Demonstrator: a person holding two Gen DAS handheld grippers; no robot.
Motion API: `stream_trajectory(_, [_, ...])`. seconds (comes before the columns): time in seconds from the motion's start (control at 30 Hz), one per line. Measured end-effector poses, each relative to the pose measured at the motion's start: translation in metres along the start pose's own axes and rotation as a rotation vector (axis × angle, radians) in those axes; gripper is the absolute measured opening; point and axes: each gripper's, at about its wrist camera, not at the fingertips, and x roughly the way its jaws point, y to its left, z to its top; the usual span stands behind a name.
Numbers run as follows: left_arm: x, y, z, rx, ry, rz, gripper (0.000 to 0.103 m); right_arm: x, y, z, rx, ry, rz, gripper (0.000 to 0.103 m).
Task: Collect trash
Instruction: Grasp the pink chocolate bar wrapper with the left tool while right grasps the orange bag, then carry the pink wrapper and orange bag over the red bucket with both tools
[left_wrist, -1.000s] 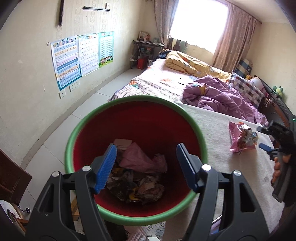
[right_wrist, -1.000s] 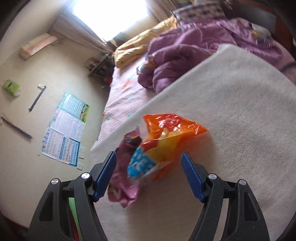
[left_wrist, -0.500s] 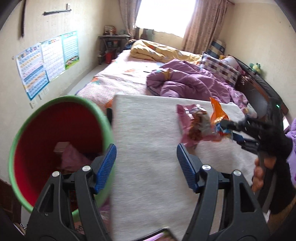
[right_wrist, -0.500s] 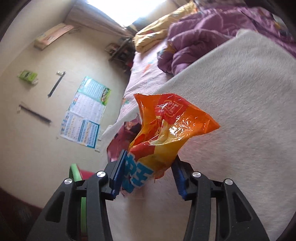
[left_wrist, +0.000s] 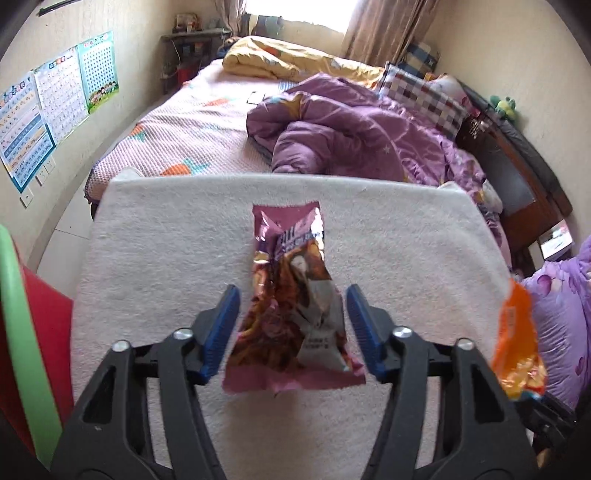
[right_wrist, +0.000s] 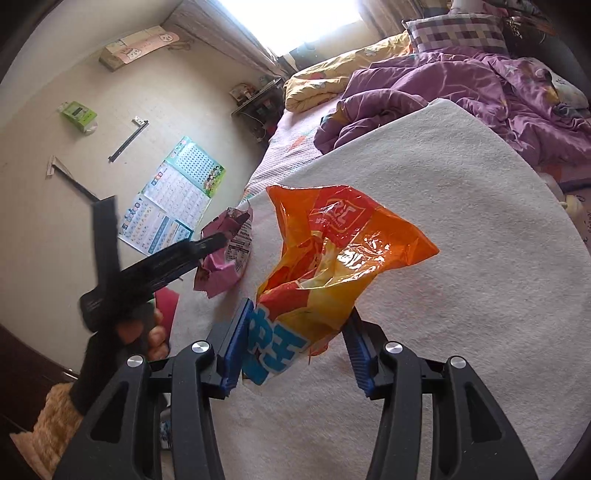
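The left tool has just been closing, its jaws apart around the pink wrapper lying on the table. Light, crinkly and slippery, it looks best pinched at mid-body. The right tool is clamped on the orange bag, held above the table.

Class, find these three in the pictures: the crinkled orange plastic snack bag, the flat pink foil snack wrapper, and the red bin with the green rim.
Crinkled orange plastic snack bag (right_wrist: 332, 251): right wrist view, its middle.
Flat pink foil snack wrapper (left_wrist: 291, 295): left wrist view, its printed centre.
Red bin with the green rim (left_wrist: 22, 332): left wrist view, the rim.
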Motion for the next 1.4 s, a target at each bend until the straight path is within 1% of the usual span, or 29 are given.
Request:
stream_trajectory(0.07, [0.0,0.0,-0.003,-0.006,-0.006,0.011,0.049,-0.005,-0.001,-0.001,-0.009,-0.004,0.0,0.047])
stream_trajectory(0.1, [-0.003,0.0,-0.004,-0.01,-0.01,0.012,0.047,-0.007,-0.002,0.001,-0.013,-0.006,0.002,0.047])
stream_trajectory(0.17, [-0.008,0.0,-0.007,-0.022,-0.016,-0.004,0.046,-0.009,-0.003,0.001,-0.027,-0.011,0.003,0.047])
stream_trajectory(0.33, [-0.045,-0.009,-0.027,-0.022,-0.083,-0.023,0.045,-0.012,-0.005,0.004,-0.032,-0.019,0.018,0.047])
stream_trajectory(0.5, [-0.09,-0.019,-0.055,-0.024,-0.146,-0.032,0.045,-0.013,0.012,0.006,-0.08,-0.032,0.023,0.047])
stream_trajectory(0.67, [-0.119,-0.024,-0.072,-0.02,-0.18,-0.006,0.046,-0.01,0.034,0.003,-0.151,-0.036,0.021,0.047])
stream_trajectory(0.77, [-0.131,-0.023,-0.083,0.005,-0.198,0.021,0.046,-0.006,0.047,0.0,-0.173,-0.032,0.034,0.047])
stream_trajectory(0.9, [-0.143,-0.014,-0.091,0.001,-0.212,0.028,0.046,-0.001,0.064,-0.005,-0.198,-0.029,0.049,0.048])
stream_trajectory(1.13, [-0.155,0.018,-0.101,-0.034,-0.216,0.046,0.046,0.009,0.094,-0.016,-0.229,-0.019,0.065,0.048])
stream_trajectory(1.4, [-0.167,0.053,-0.108,-0.056,-0.227,0.051,0.046,0.021,0.123,-0.032,-0.256,-0.016,0.055,0.048])
